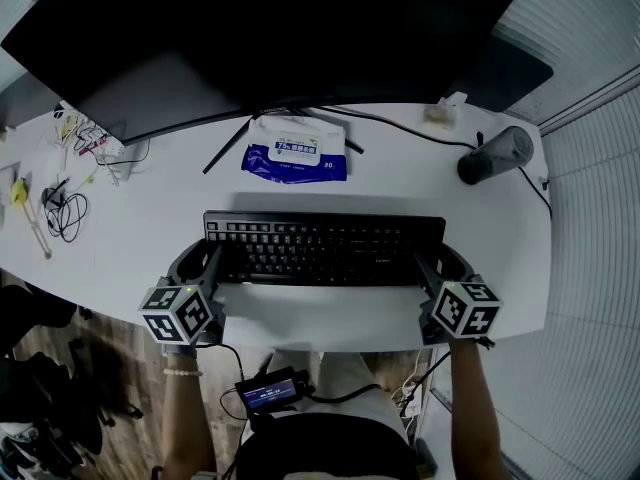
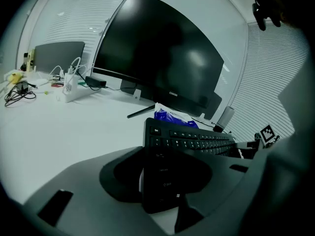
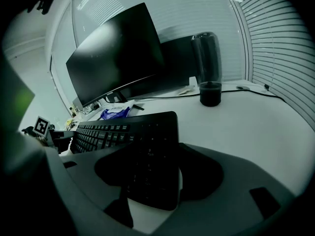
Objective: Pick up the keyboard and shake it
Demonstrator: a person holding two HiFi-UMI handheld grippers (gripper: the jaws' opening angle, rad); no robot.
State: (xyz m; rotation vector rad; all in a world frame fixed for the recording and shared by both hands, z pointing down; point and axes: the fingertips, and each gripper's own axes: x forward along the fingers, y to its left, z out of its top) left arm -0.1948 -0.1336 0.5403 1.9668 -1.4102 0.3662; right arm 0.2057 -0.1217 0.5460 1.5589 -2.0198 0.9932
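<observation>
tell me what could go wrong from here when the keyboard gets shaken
1. The keyboard is gripped only at its ends, by the left gripper and the right gripper; a hard shake could work one end loose and drop it on the desk.
2. The wipes pack and the monitor are close behind it, so a wide swing might strike them.

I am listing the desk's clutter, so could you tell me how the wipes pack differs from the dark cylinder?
The wipes pack lies flat; the dark cylinder stands upright. The pack is blue and white, the cylinder blackish. The pack sits mid-desk, the cylinder near the right end. Both rest on the white desk beyond the keyboard.
</observation>
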